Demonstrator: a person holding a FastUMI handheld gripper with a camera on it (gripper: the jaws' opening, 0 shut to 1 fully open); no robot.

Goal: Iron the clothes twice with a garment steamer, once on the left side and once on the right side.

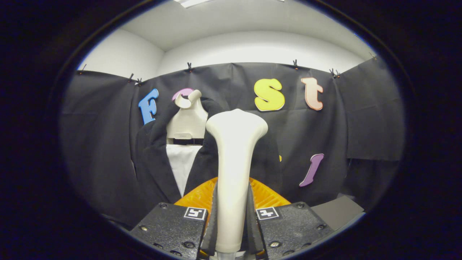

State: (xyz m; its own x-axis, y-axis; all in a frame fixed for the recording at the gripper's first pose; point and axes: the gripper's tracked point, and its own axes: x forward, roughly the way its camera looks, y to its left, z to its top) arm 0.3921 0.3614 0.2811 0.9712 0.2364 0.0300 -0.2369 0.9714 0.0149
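Firmly clamped gripper point(232, 220) around steamer point(234, 162)

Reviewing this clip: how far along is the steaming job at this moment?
Done: the gripper is shut on the garment steamer, both fingers pressing its white handle, head upright. In hand: the steamer is held up in front of the dark jacket hanging on the mannequin, apparently not touching the fabric. Left: nothing visible shows a finished pass, so both the left-side and right-side strokes look outstanding.
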